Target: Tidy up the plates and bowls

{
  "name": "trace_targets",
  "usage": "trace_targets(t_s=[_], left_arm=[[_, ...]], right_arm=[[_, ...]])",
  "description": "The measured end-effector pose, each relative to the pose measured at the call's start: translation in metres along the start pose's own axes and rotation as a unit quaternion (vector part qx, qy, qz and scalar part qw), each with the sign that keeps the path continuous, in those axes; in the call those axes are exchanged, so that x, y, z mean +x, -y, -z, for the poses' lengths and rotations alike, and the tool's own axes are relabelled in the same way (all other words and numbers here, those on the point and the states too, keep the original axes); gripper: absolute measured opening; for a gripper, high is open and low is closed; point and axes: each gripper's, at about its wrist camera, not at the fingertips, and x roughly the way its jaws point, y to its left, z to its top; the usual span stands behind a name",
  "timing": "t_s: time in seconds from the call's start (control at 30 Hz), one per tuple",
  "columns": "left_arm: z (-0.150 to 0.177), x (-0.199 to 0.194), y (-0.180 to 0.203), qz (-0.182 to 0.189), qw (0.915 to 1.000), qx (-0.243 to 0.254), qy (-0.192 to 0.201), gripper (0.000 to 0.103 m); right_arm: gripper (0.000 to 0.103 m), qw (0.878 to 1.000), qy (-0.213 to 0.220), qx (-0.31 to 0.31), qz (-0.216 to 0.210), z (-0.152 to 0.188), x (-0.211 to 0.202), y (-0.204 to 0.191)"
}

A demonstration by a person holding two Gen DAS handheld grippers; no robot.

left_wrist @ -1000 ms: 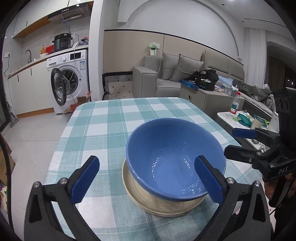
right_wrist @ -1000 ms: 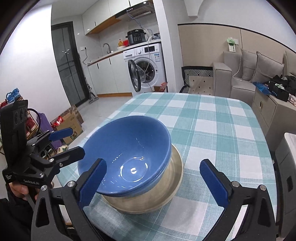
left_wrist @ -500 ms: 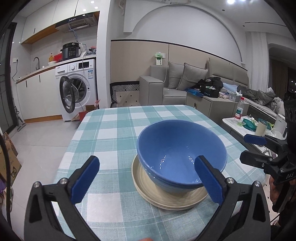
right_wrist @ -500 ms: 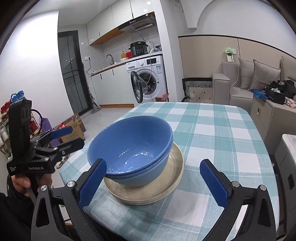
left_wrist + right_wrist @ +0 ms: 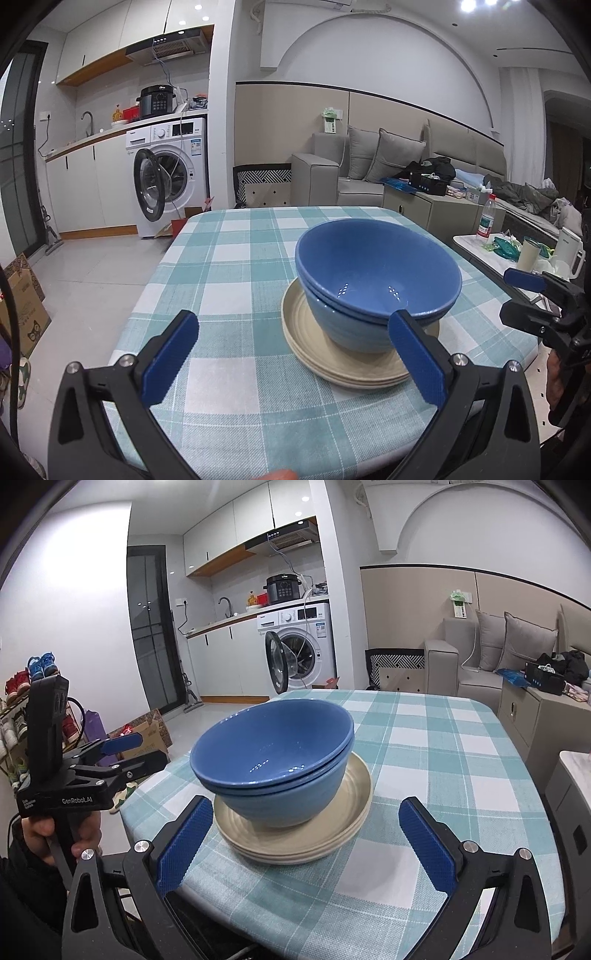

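- Two blue bowls [image 5: 273, 760] sat nested on stacked cream plates [image 5: 295, 834] on the counter [image 5: 443, 775].
- Left gripper [image 5: 291, 363] and right gripper [image 5: 306, 843] hung clear, jaws wide apart, empty.
- Task looked essentially finished.

An open-plan flat with white walls and a pale tiled floor [image 5: 85, 273]. Along the far wall, white cabinets and a counter run to a washing machine [image 5: 173, 177] with its round door hanging open; a black cooker [image 5: 157, 100] sits on top. A range hood [image 5: 284, 539] hangs above. To the right stands a grey sofa [image 5: 373, 173] with cushions, below a beige panelled wall. Recessed ceiling lights glow. A dark glass door [image 5: 151, 627] stands left, with what may be shoes [image 5: 38, 664] on a rack nearby.
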Motion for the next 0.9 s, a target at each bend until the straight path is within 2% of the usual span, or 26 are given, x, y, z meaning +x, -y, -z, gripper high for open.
trace_targets(t_s=[0.3, 0.5, 0.9], left_arm=[[0.011, -0.014, 0.001, -0.002, 0.9998, 0.003, 0.018, 0.103], [0.017, -0.015, 0.0, -0.008, 0.9998, -0.004, 0.017, 0.103], [0.022, -0.019, 0.012, -0.002, 0.9997, 0.015, 0.019, 0.103]], right_arm=[[0.102, 1.0, 0.021, 0.01, 0.005, 0.013, -0.007, 0.004], [0.102, 0.999, 0.033, -0.004, 0.007, 0.017, -0.014, -0.002], [0.102, 0.999, 0.041, -0.019, -0.006, 0.019, -0.019, -0.012]])
